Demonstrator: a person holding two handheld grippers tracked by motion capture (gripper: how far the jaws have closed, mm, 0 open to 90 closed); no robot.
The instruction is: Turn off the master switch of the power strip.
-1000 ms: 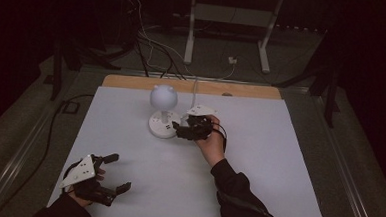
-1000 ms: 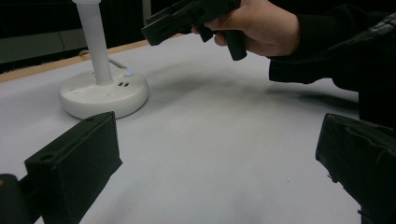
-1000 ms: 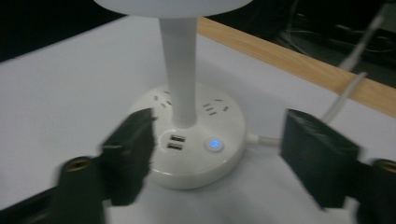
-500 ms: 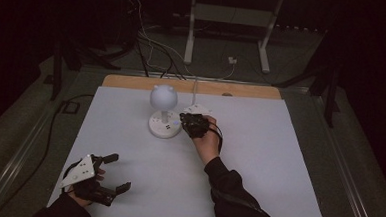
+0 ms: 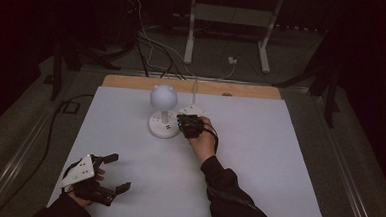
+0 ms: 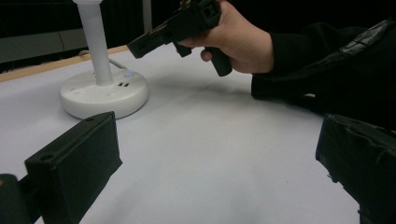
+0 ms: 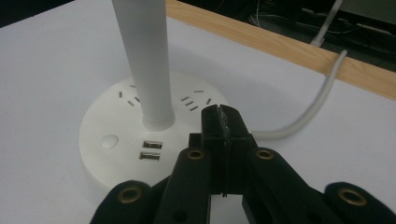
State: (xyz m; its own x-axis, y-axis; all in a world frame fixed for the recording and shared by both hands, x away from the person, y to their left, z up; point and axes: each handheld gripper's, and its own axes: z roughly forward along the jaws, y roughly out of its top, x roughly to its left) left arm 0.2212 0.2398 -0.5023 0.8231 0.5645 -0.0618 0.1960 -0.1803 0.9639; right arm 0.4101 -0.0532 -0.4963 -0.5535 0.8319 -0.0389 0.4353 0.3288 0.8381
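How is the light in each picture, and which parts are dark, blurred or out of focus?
High view: dim overall, the room behind the table nearly black, only the white top bright. Left gripper view: the lamp base is fairly sharp, the near left tool soft and dark. Right gripper view: evenly lit, the base clear, the shut right tool slightly blurred.

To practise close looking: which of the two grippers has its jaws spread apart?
The left gripper, resting near the table's front-left corner; the right gripper, at the lamp base, is shut.

My right gripper has just snapped its jaws together, empty, arm stretched forward; my left gripper rests near me, jaws spread wide.
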